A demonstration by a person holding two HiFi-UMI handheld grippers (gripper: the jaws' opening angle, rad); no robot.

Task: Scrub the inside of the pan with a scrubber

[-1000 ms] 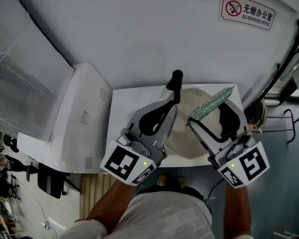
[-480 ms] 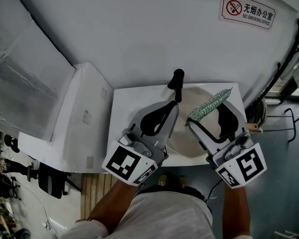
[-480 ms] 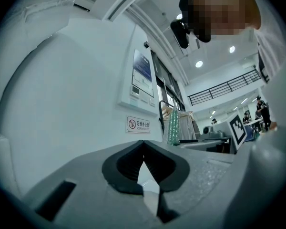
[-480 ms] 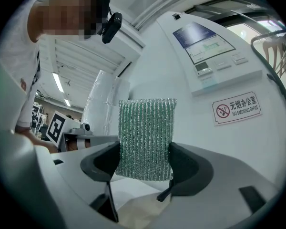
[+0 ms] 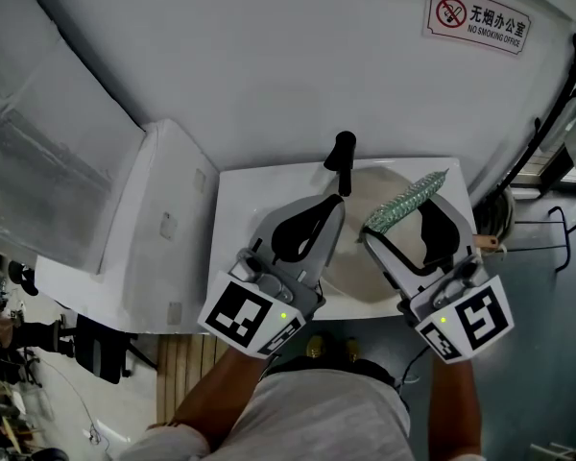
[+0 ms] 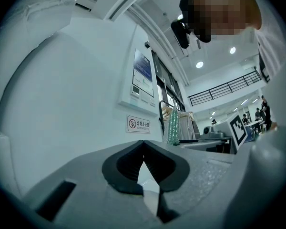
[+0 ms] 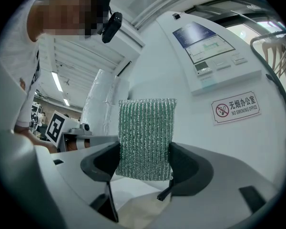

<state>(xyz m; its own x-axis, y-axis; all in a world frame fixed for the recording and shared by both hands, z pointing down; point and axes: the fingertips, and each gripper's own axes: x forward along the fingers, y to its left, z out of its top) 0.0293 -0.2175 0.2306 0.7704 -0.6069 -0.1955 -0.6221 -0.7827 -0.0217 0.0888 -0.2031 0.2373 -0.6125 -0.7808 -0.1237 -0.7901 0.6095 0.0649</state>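
We see the person holding both grippers up in front of the body, over a white worktop that stands against a white wall; the left gripper has its jaws together, and in the left gripper view the two dark pads of this gripper meet at the tips with nothing between them; the right gripper has its jaws clamped on the scrubber, a green woven pad with a slight shine; in the right gripper view the scrubber stands upright between the two pads of that gripper, touching both, and its upper part rises above the jaws; from the left gripper view we see the same scrubber edge-on, as a narrow green strip to the right; the pan lies on the worktop below the two grippers, its pale cream inside showing between them and partly covered by them; its black handle points away from the person toward the wall and shows just past the tips of the left jaws; from the head view we cannot tell that the scrubber touches the pan; on the wall above there is a no-smoking sign in red and white, which we also find in the right gripper view.
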